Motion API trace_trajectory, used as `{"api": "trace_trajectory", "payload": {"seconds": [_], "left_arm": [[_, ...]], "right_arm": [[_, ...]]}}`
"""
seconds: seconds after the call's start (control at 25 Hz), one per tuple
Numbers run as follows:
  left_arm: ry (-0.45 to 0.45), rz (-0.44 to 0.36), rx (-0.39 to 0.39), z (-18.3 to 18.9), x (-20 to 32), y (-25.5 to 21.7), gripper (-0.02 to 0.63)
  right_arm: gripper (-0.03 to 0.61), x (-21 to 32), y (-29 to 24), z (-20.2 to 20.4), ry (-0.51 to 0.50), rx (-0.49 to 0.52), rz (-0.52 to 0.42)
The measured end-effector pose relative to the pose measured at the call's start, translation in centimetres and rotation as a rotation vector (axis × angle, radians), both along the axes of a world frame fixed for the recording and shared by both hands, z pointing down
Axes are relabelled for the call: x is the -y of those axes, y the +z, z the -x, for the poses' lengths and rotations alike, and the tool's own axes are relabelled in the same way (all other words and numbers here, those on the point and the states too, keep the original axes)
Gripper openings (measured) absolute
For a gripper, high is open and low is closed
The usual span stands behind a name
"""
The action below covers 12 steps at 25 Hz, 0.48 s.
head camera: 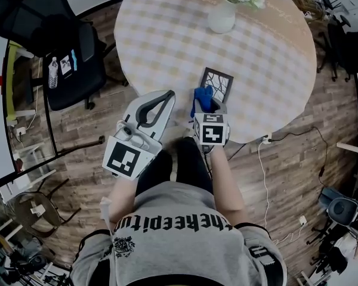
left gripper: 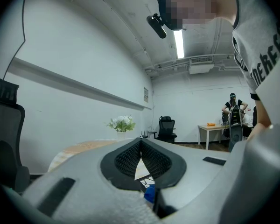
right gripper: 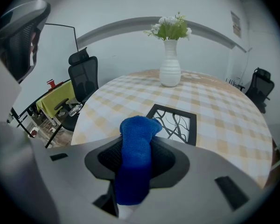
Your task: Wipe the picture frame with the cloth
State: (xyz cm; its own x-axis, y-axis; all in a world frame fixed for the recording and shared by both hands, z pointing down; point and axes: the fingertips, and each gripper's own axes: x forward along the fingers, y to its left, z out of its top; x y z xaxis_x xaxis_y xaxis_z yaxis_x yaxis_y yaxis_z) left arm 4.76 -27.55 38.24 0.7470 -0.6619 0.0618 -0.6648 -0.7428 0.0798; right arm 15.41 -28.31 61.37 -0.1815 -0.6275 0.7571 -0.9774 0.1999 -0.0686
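a: what does each view give that the others don't?
b: only the head view takes in both claws: left claw [head camera: 167, 95] off the near edge of the bench [head camera: 167, 34], right claw [head camera: 204, 105] over it. only the right claw view resolves the picture frame [right gripper: 175, 120]: black border, black branch pattern on white. it lies flat on the checked cover near the person's edge, with the white vase [right gripper: 170, 71] well beyond it. the left claw view looks level across the room: a far table [left gripper: 213, 126], a person [left gripper: 233, 107] standing by it, a ceiling lamp [left gripper: 179, 43].
a: claw states?
b: left claw's jaws together at the tips, nothing held. right claw clamped on the blue cloth [right gripper: 135, 157], which stands up out of the jaws. the cloth's free end sits at the frame's near left corner; contact can't be told.
a: writing?
b: square black-and-white markers on both cubes. print across the grey shirt [head camera: 179, 219] is upside down, not surely legible.
a: pose?
b: right forearm straight ahead toward the frame. left claw tilted, tips toward the bench.
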Motion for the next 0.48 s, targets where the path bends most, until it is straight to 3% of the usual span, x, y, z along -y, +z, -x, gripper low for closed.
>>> {"api": "trace_trajectory", "payload": {"seconds": [0.48], "left_arm": [[0.045, -0.013, -0.002, -1.7, -0.7, -0.4, 0.015]], "right_arm": [[0.149, -1.7, -0.1, -4.9, 0.102, -0.037, -0.002]]}}
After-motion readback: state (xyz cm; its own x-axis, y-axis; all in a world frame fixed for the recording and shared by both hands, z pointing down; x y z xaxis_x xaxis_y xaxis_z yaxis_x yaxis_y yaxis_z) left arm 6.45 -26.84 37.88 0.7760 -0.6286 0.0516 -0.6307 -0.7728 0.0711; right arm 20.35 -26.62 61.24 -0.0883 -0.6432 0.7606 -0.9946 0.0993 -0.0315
